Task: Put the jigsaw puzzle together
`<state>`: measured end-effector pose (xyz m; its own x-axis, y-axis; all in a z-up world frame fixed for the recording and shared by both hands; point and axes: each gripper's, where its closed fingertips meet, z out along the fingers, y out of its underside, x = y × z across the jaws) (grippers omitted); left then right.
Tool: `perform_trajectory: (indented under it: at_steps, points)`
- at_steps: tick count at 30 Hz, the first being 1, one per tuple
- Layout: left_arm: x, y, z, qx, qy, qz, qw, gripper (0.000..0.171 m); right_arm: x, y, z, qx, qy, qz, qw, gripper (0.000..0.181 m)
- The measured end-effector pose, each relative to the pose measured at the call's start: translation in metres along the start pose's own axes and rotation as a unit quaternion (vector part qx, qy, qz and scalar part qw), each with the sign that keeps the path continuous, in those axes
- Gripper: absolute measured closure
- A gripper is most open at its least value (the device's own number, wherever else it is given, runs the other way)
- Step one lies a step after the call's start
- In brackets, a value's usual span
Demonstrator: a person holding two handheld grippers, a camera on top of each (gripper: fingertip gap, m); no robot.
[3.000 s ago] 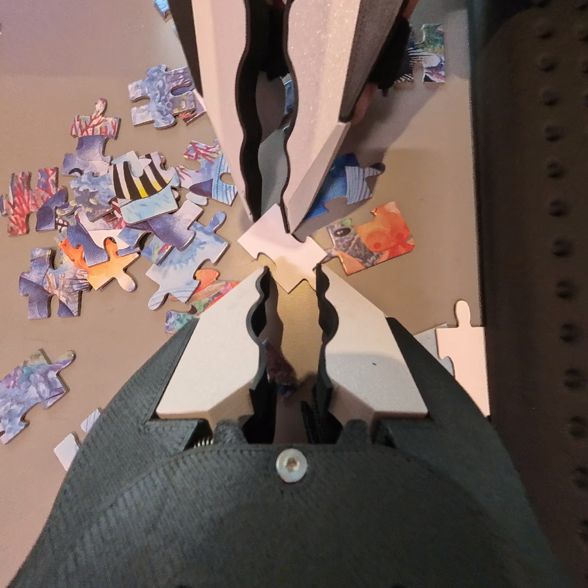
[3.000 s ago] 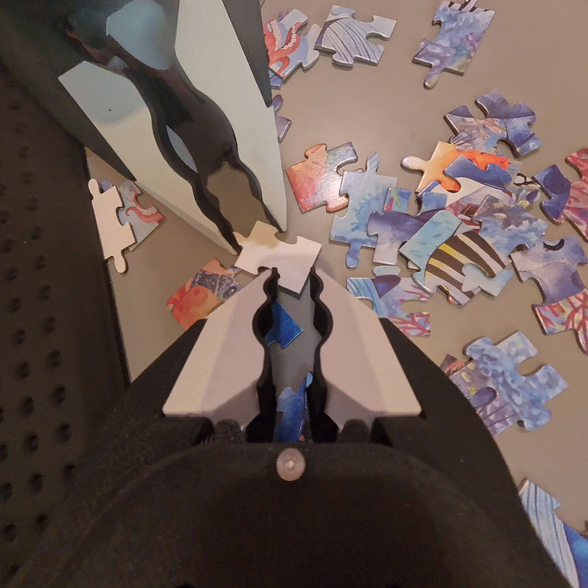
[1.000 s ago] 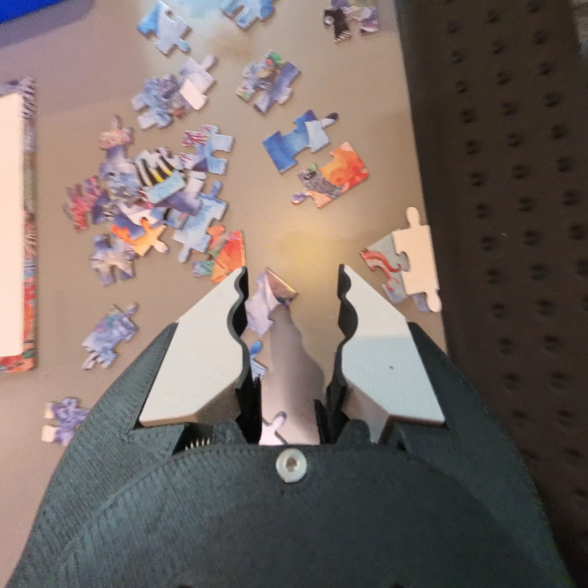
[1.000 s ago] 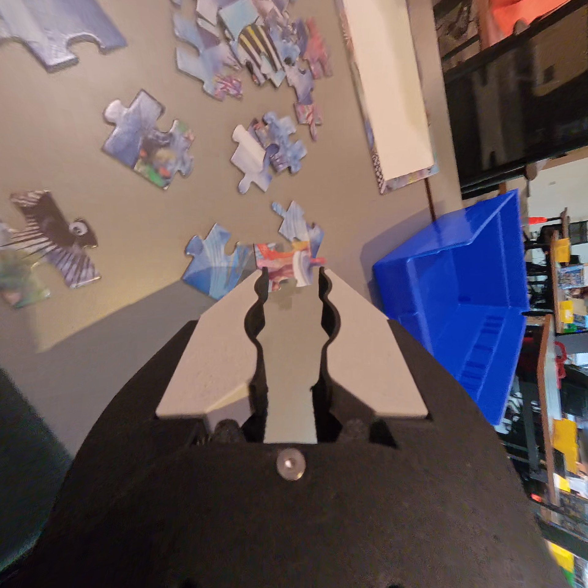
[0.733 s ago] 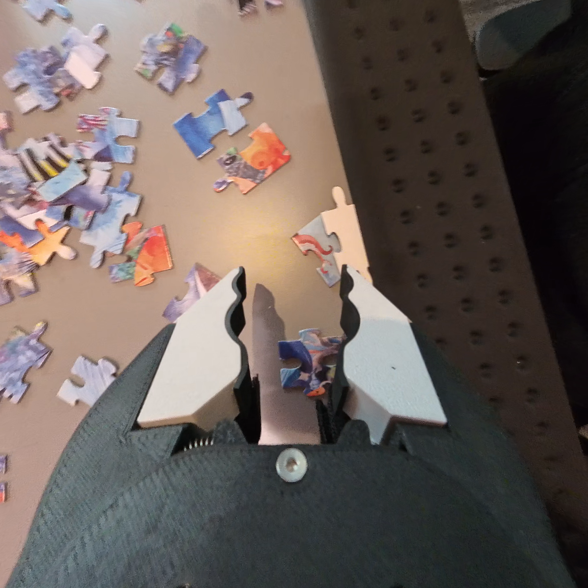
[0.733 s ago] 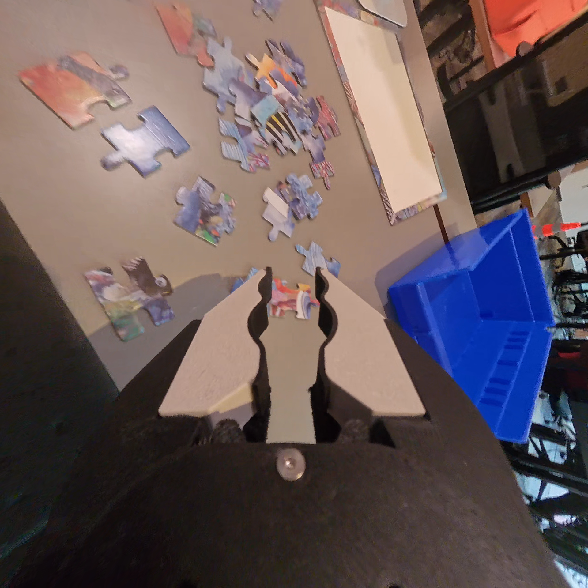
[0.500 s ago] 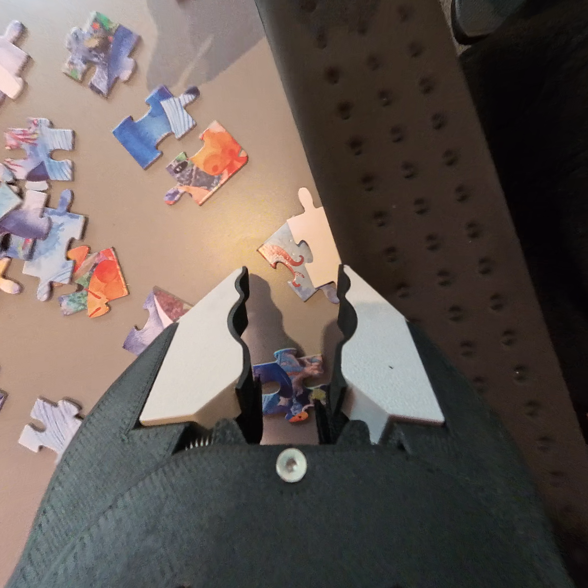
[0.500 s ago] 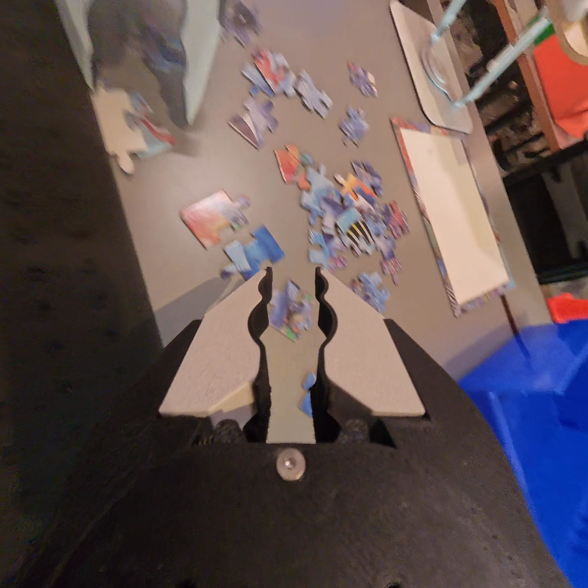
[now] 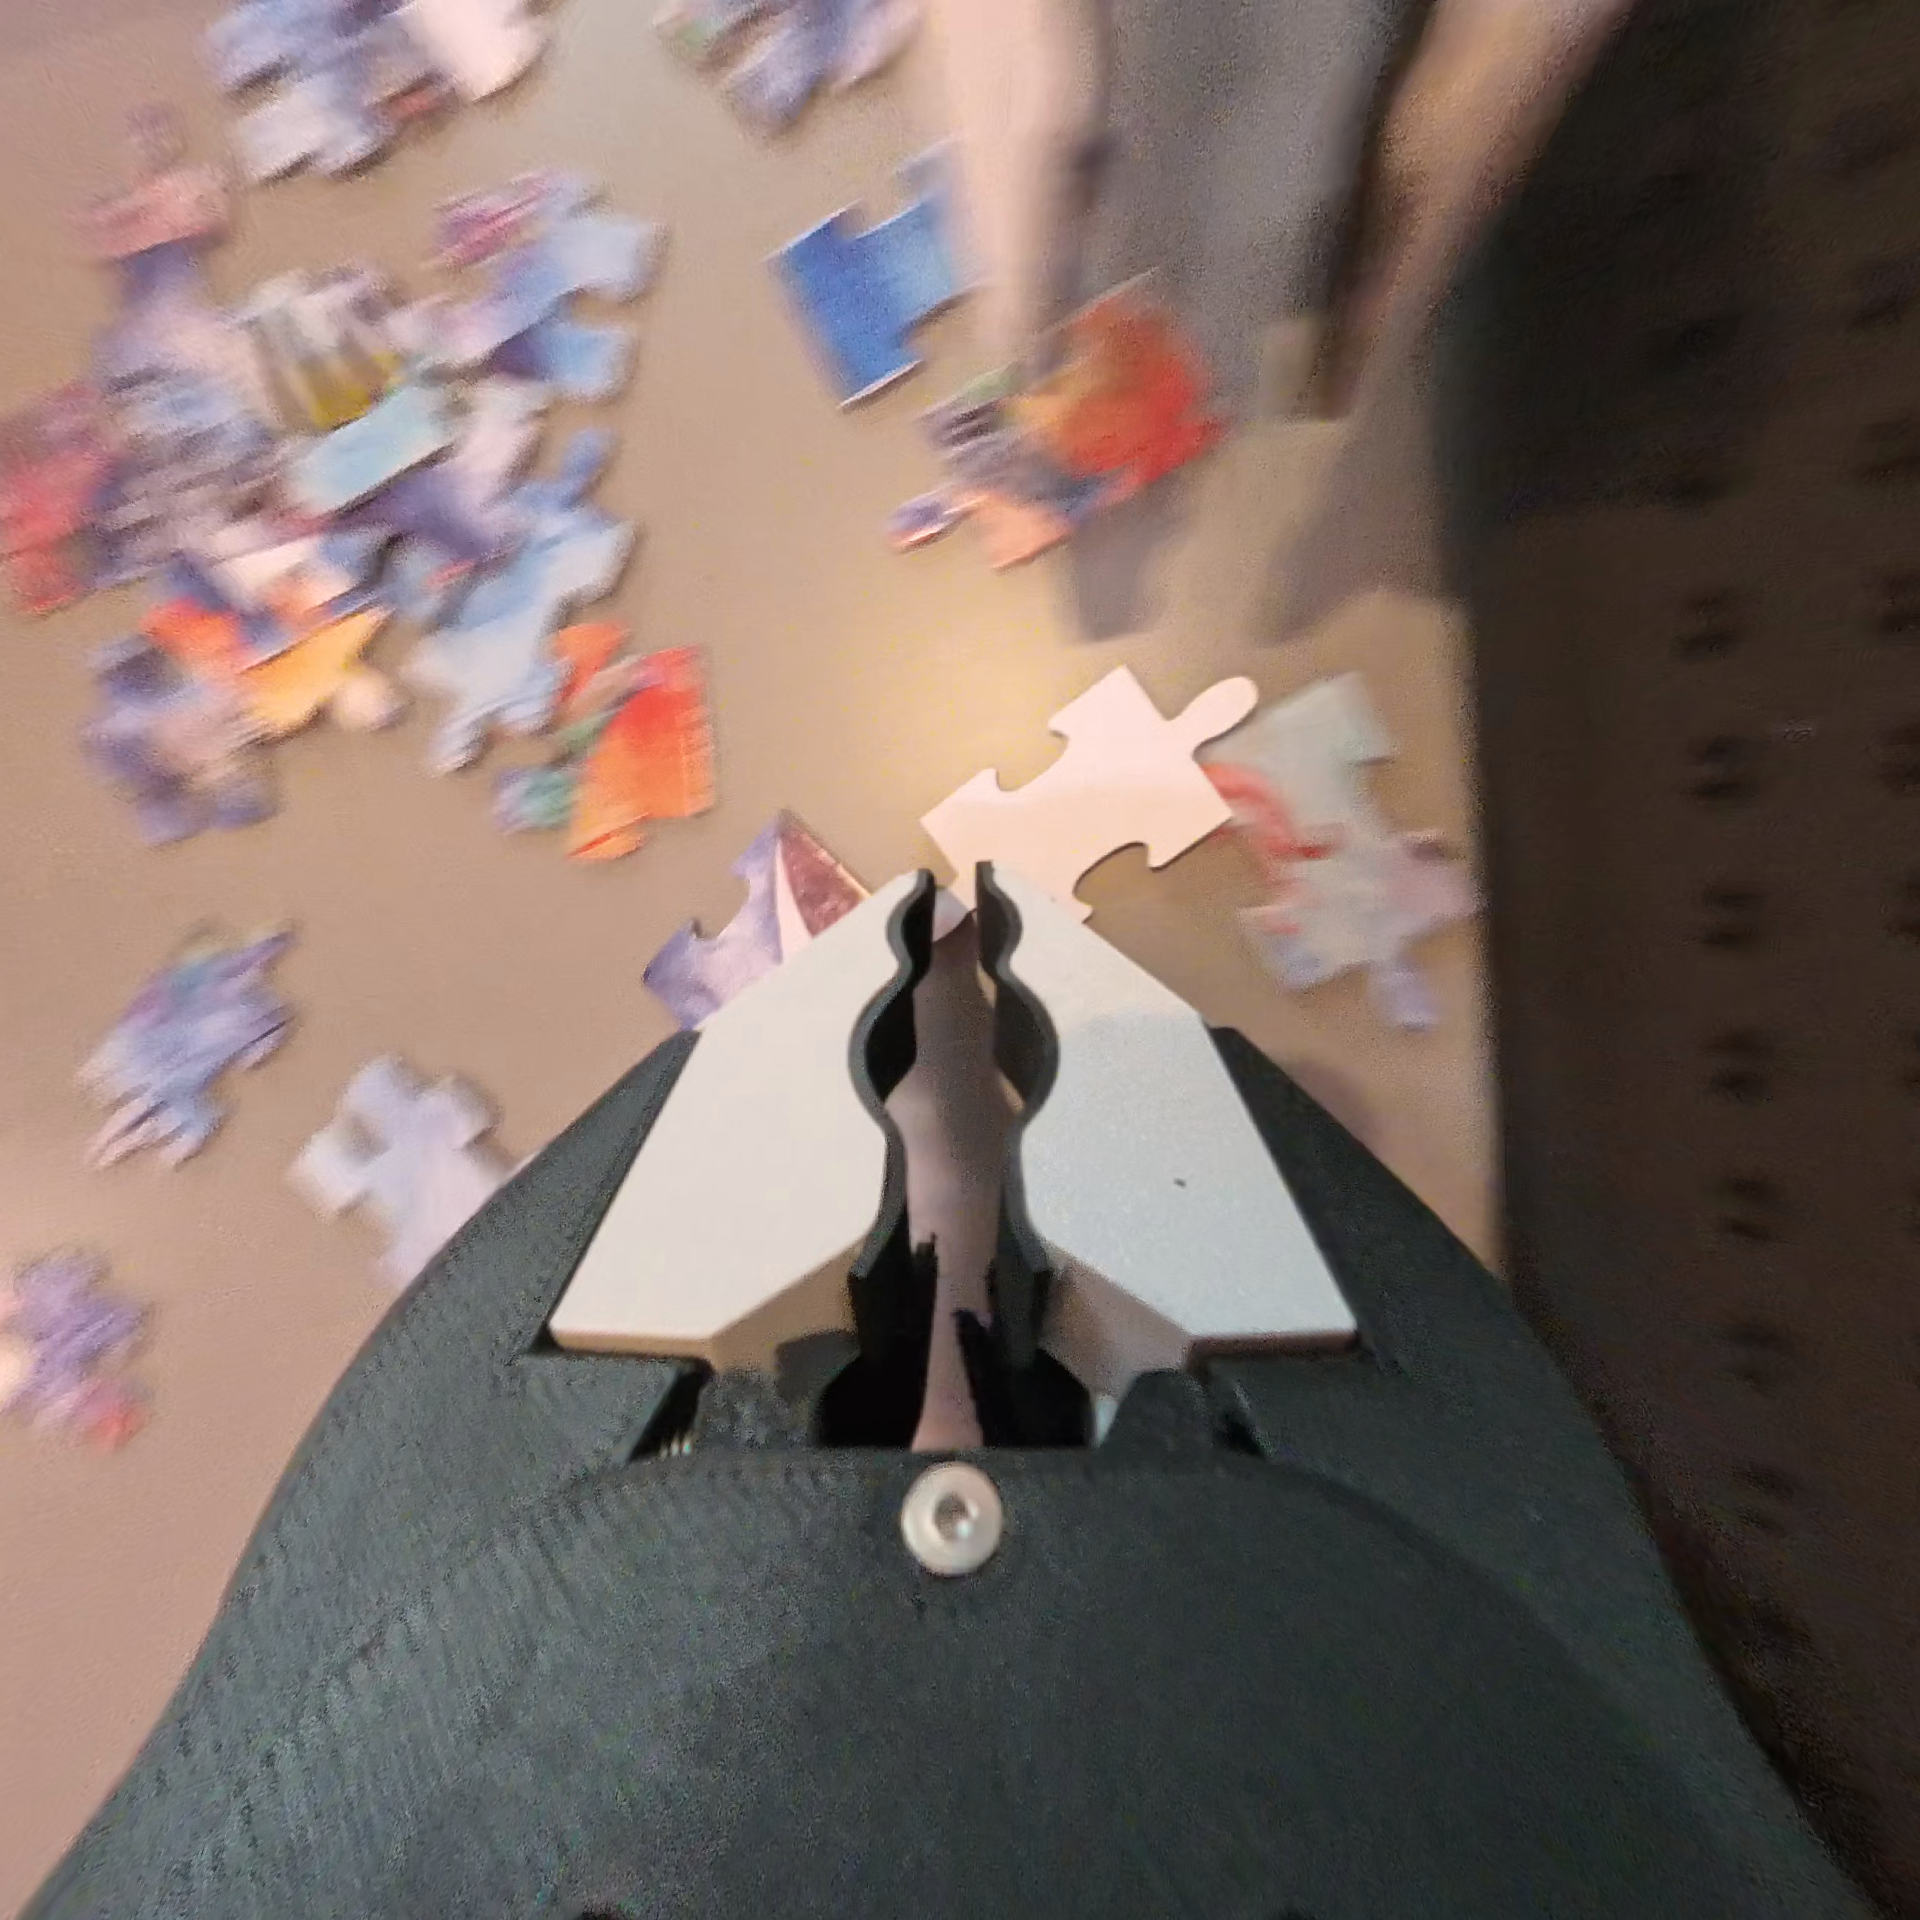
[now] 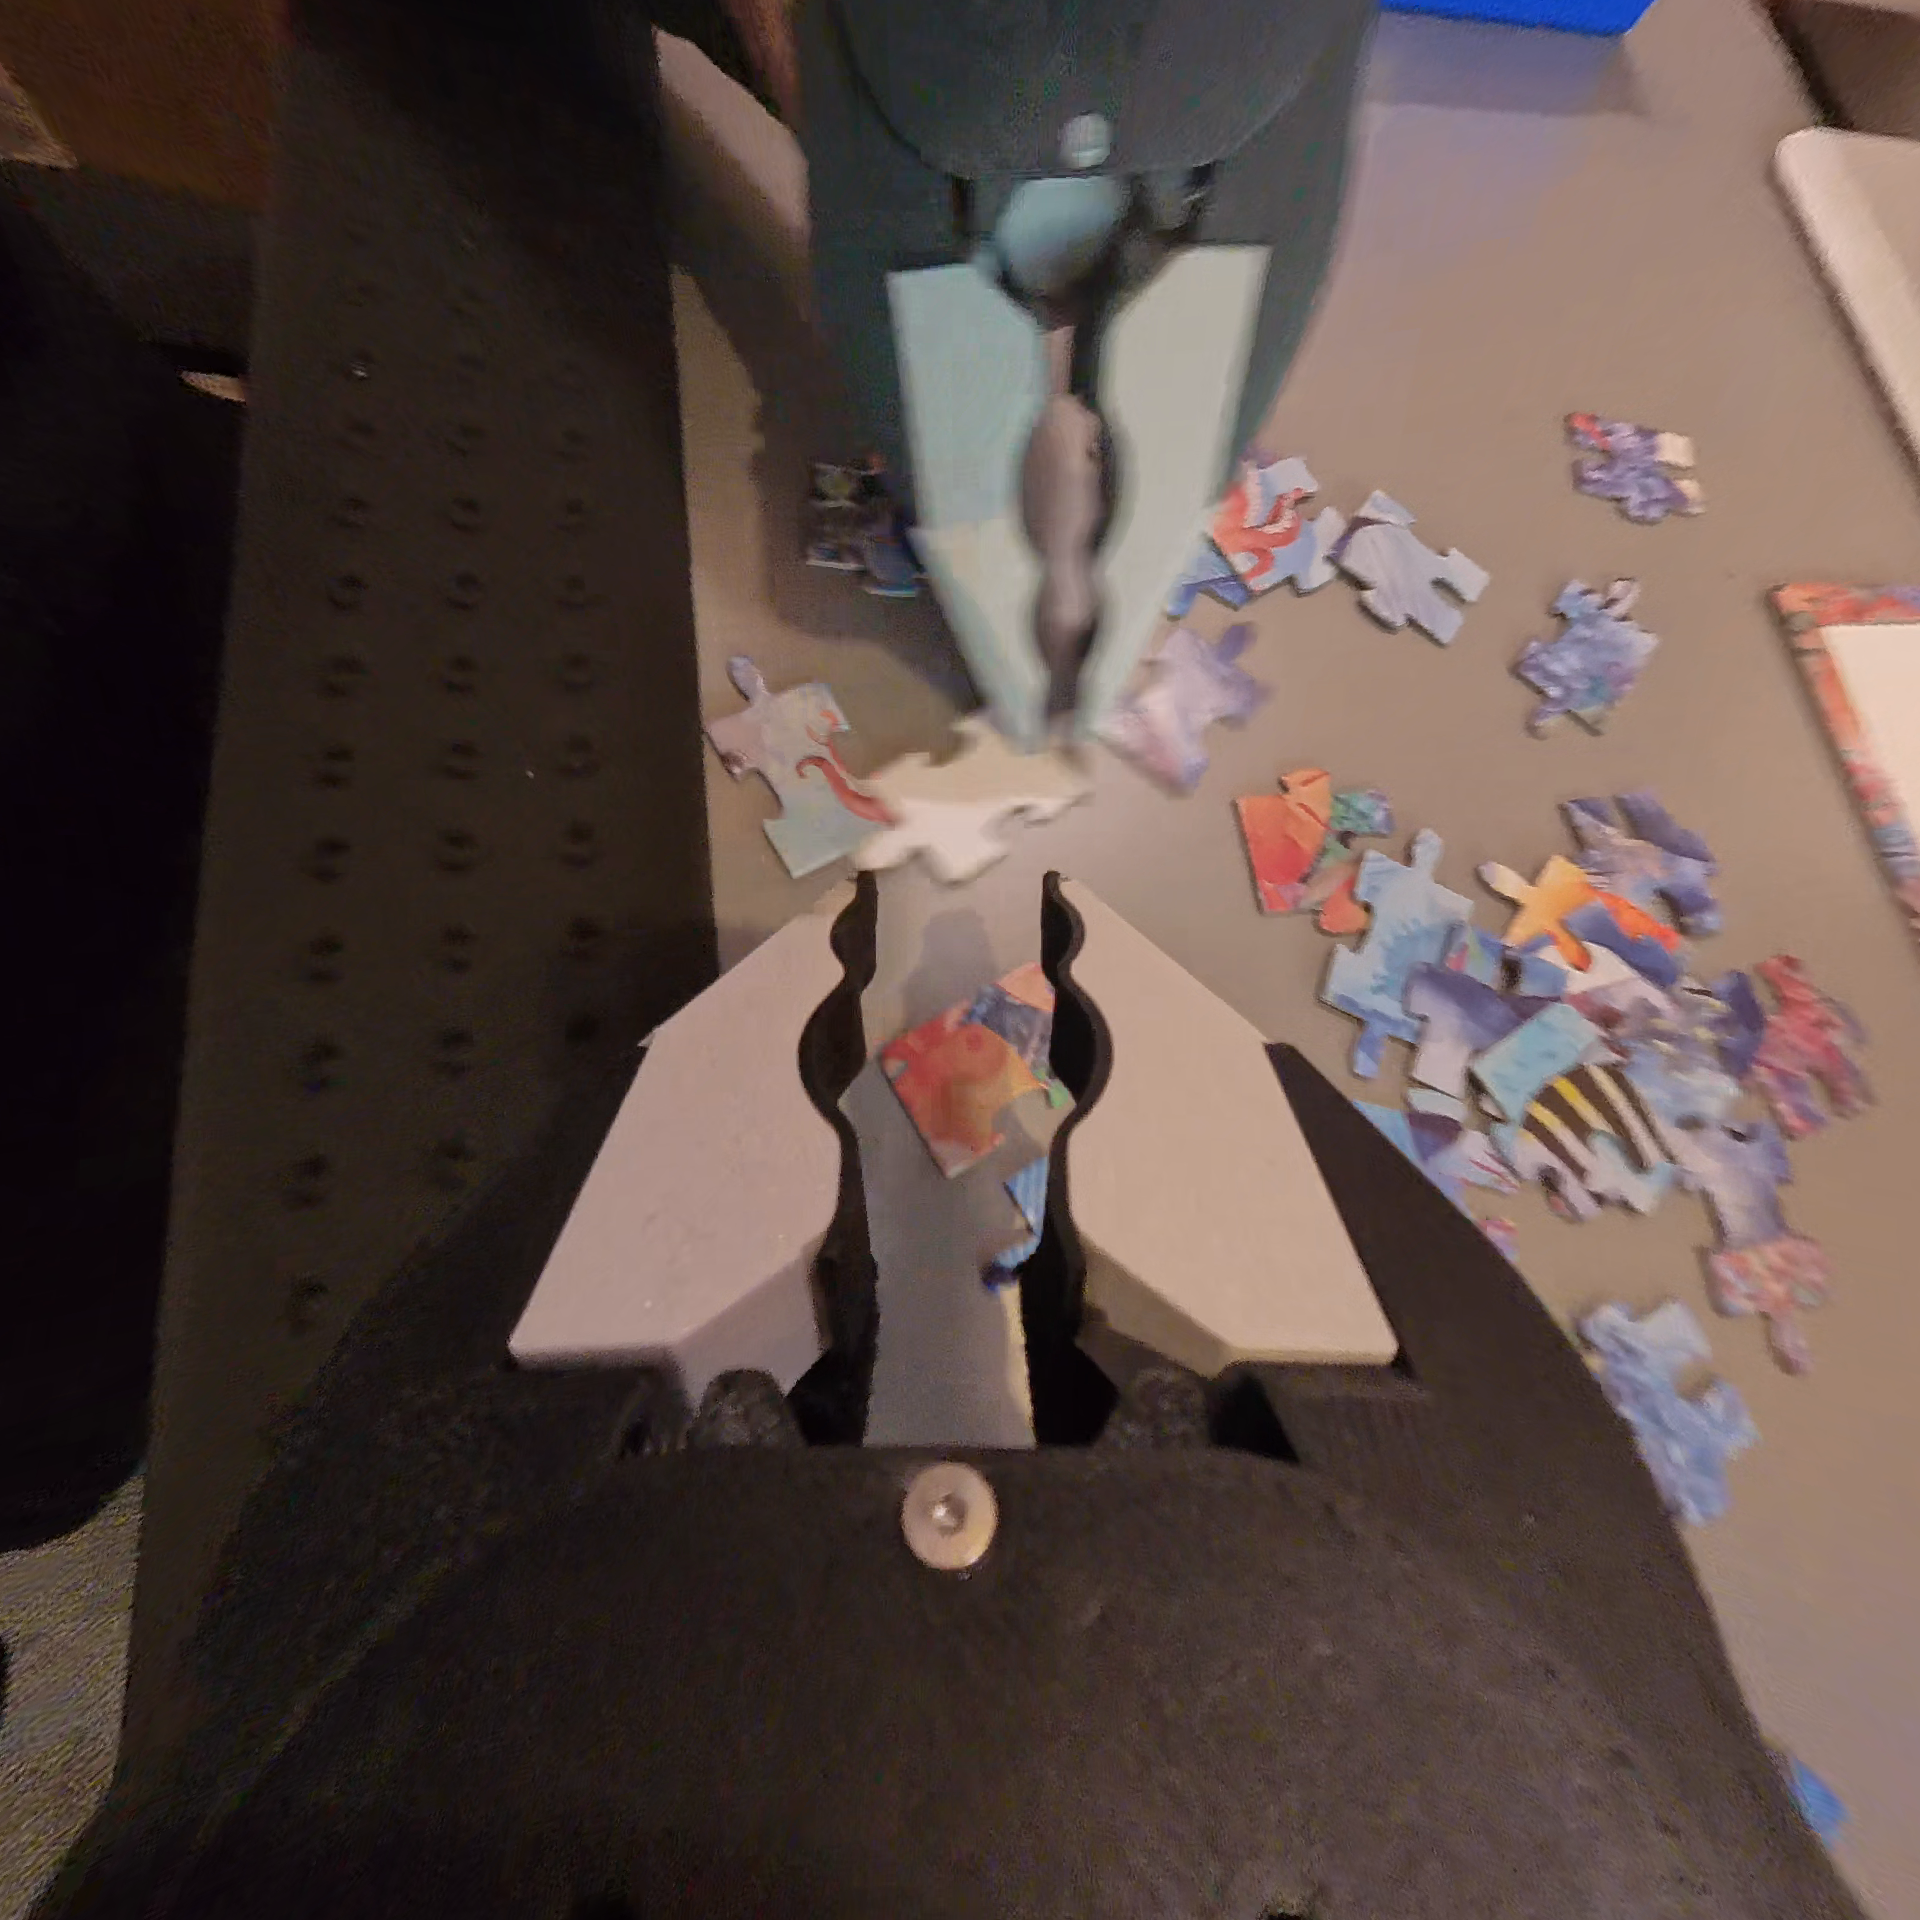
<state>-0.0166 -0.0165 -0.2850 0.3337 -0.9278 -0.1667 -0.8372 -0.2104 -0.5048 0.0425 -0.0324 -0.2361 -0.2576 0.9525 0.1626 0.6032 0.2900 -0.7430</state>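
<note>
Left gripper (image 9: pixel 954 881) has its fingers pinched narrow on the corner of a blank-side-up puzzle piece (image 9: pixel 1101 790), lifted face-down, probably so it can be flipped to show its picture. In the right wrist view the same piece (image 10: pixel 966 805) hangs at those fingertips, just beside an octopus-arm piece (image 10: pixel 795 769) near the dark perforated strip (image 10: pixel 457 727) along the counter (image 10: pixel 1455 291) edge. Right gripper (image 10: pixel 958 885) faces the white piece, close in front of it, fingers wide and empty, likely placed to take its other edge. Loose pieces (image 10: pixel 1590 1049) sit heaped farther from the white piece; the puzzle frame (image 10: pixel 1839 727) lies beyond them, no pieces visibly seated in the part that shows. Motion blur hides fine contact.
</note>
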Motion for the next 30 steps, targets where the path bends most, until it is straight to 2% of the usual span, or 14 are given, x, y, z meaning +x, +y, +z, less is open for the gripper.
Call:
perform_trajectory:
  at_steps: [1,2,5,9,11,14,15,19,21,24,30]
  points:
    - [-0.013,0.005,-0.001,-0.013,-0.033,0.0,0.999,0.16,-0.003,0.0,0.005,-0.003,-0.013,0.007,1.0,0.15]
    - [-0.013,0.006,-0.002,-0.015,-0.025,-0.002,1.0,0.158,-0.003,0.001,0.01,-0.012,-0.017,0.01,1.0,0.147]
    - [-0.004,0.004,-0.008,-0.002,0.02,0.01,1.0,0.136,0.004,0.011,0.021,-0.052,-0.01,0.002,0.999,0.14]
    - [0.011,-0.001,-0.013,0.012,0.062,0.08,0.995,0.127,0.013,0.011,0.022,-0.033,-0.01,0.019,0.999,0.142]
    - [0.009,0.006,-0.004,-0.016,0.074,0.086,0.993,0.129,0.013,0.009,0.021,-0.013,-0.019,0.03,0.999,0.145]
    - [0.016,-0.001,0.0,0.0,0.117,0.077,0.99,0.135,0.015,0.007,0.02,0.004,-0.013,0.032,0.999,0.148]
    - [0.015,-0.002,0.001,0.001,0.117,0.077,0.99,0.14,0.015,0.007,0.019,0.007,-0.012,0.033,0.999,0.149]
    - [0.012,-0.007,0.004,0.013,0.108,0.065,0.992,0.14,0.018,0.015,0.021,-0.001,-0.01,0.033,0.999,0.149]
    - [0.011,-0.011,0.002,0.03,0.116,0.037,0.992,0.151,0.016,0.013,0.019,0.008,-0.012,0.02,1.0,0.149]
    - [0.007,-0.015,-0.002,0.06,0.144,-0.026,0.987,0.157,0.011,0.006,0.019,0.017,-0.007,-0.021,1.0,0.148]
    - [0.001,-0.028,-0.005,0.102,0.193,-0.124,0.968,0.165,0.015,0.02,0.039,-0.048,0.032,-0.068,0.996,0.154]
